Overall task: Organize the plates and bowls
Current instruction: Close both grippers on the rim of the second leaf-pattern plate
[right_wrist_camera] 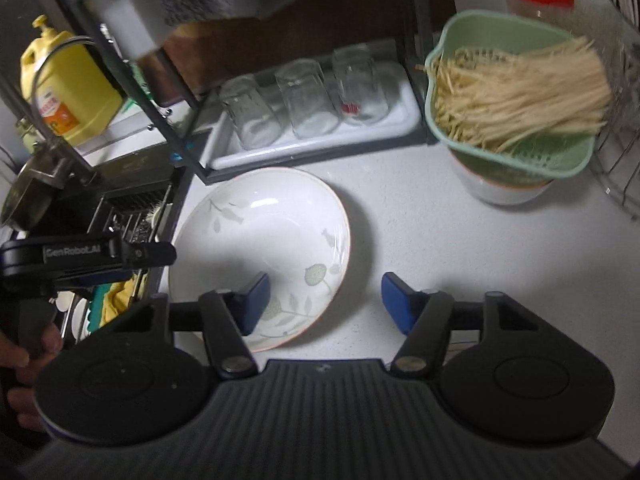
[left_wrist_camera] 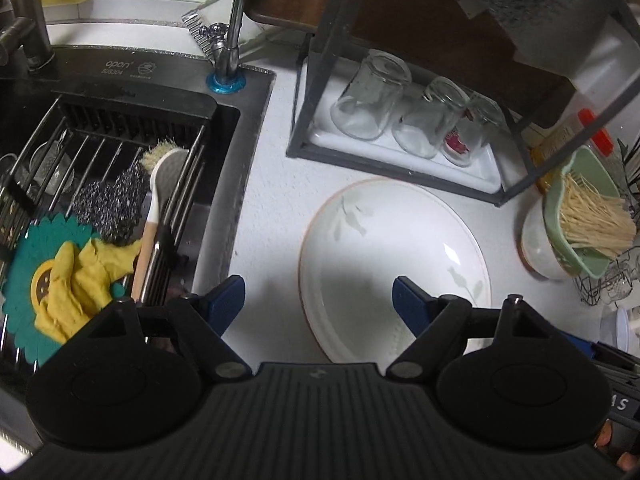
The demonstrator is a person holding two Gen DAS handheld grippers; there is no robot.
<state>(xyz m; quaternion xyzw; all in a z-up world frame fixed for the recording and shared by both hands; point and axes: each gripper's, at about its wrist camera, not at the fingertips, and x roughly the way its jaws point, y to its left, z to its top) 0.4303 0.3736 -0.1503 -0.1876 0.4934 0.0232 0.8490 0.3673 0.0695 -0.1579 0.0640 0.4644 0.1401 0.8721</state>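
The right gripper (right_wrist_camera: 322,300) hangs nearest, jaws apart and empty, straddling the near right rim of the plate (right_wrist_camera: 260,256) on the counter (right_wrist_camera: 420,240). The left gripper (left_wrist_camera: 318,304), also apart, seems to bracket its left rim.

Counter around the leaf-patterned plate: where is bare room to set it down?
Bare counter lies between the plate, the glass tray and the green colander. A narrower strip runs between plate and sink. The sink rack is crowded.
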